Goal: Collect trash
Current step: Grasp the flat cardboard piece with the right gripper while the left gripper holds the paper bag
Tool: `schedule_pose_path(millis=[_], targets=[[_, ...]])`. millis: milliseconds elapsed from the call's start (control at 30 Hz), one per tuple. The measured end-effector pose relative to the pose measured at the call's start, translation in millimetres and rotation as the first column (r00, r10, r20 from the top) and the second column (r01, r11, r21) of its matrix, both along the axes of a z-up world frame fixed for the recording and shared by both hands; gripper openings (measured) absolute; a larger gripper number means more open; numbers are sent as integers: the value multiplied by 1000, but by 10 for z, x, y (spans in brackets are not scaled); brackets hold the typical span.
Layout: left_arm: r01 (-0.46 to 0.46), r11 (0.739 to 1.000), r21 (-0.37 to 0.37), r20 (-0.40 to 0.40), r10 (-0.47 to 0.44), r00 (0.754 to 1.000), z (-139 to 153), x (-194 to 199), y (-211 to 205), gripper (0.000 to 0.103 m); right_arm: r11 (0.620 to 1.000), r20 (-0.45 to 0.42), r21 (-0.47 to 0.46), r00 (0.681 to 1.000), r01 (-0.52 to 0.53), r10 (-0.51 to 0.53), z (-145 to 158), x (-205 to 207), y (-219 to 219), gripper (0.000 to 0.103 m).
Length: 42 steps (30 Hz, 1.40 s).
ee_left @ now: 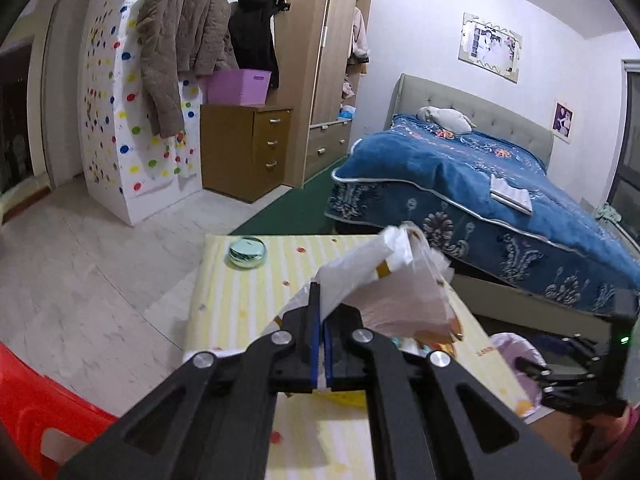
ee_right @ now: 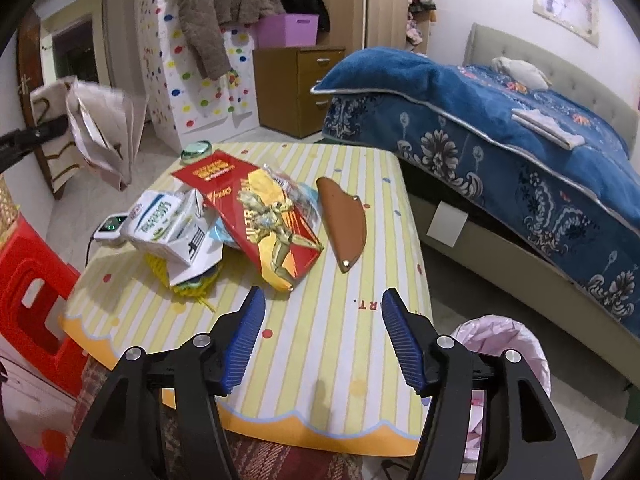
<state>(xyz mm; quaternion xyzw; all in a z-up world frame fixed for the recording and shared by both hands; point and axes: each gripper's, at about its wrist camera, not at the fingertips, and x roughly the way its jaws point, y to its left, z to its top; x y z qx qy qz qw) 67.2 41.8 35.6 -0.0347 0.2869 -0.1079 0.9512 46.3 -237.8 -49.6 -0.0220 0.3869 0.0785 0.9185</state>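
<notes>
The right tool [ee_right: 323, 336] hangs wide apart and empty over the striped counter [ee_right: 340, 264], beside the lined bin [ee_right: 516, 344]. Farther on, wrappers [ee_right: 256, 216] lie heaped. The left tool [ee_left: 320, 312] pinches a crumpled white bag [ee_left: 384, 280] aloft above the counter.
</notes>
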Motion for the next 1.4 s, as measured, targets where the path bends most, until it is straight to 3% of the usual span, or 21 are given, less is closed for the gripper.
schedule_pose_path(millis=[367,633,733,833,900,1167,1400], targets=[[-24,1000,7,5,24,1000,-7,40,-76,0,986,-14,-97,991,-137,136,-341,407,487,62],[-52,999,-3,-3,52,999,-83,104,77,0,956,-48,-224,982,-188,181,-628,778,688,62],[-55,998,-15,-8,55,998,-105,100,119,0,945,-54,-266,982,-191,183,-675,799,683,57],[-55,998,-18,-9,55,998,-113,92,136,0,941,-51,-273,979,-202,195,-639,733,645,43],[-56,998,-25,-9,55,998,-122,75,151,0,945,-56,-253,978,-210,202,-600,697,617,27],[-64,997,-32,1,64,998,-92,-23,200,0,972,-8,-125,980,-198,199,-231,561,549,3],[-86,996,-34,3,86,996,-101,-109,216,0,994,48,-76,996,-73,77,-16,564,462,0]])
